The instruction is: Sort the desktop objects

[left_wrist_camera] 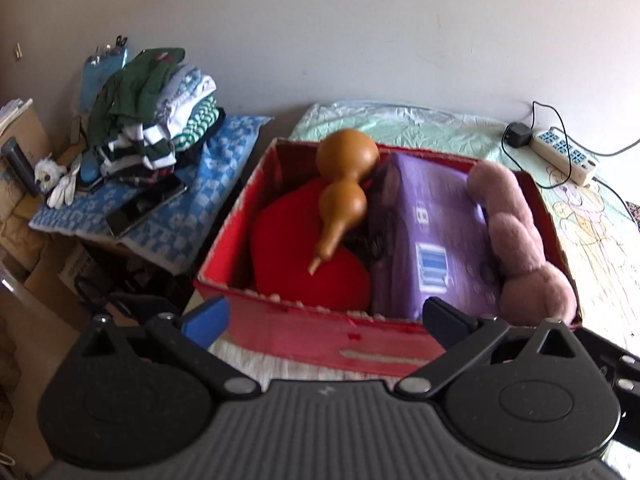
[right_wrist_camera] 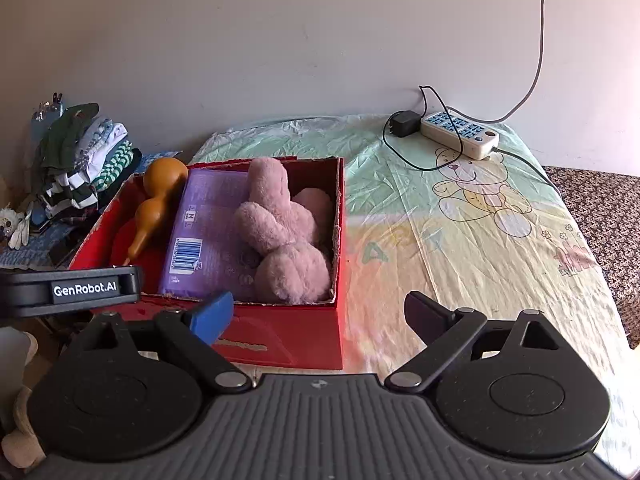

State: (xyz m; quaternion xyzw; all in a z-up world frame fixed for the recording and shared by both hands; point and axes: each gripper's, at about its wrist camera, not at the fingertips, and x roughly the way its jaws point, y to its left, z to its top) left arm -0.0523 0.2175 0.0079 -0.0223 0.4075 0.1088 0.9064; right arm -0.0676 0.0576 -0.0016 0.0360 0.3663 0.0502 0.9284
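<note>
- While both grippers hover at the near side of the red box (right_wrist_camera: 280,336), nothing is held: the right gripper (right_wrist_camera: 320,312) has its jaws spread wide with only bare sheet and the box's near right corner between them, and the left gripper (left_wrist_camera: 326,316) also stands wide open, empty, just short of the box's front wall.
- Inside the red box, the task's things are packed tight: a pink plush toy (right_wrist_camera: 280,232) fills the right end, a purple packet (right_wrist_camera: 208,224) lies in the middle, a brown gourd (right_wrist_camera: 154,204) leans across the left part, and a red cushion-like item (left_wrist_camera: 296,256) sits beneath the gourd.
- The gourd looks the likeliest to go wrong: it rests tilted, its round end above the box's far rim, so a nudge to the box could roll it out the back.
- The plush rides above the box's rim and could snag a passing finger.
- Beyond the box's right side, a power strip (right_wrist_camera: 460,136) and its trailing cable (right_wrist_camera: 400,152) lie on the bear-print sheet (right_wrist_camera: 460,240); a wide sweep could catch them.
- Left of the box, a clothes pile (right_wrist_camera: 84,160) stands stacked and could topple if bumped.
</note>
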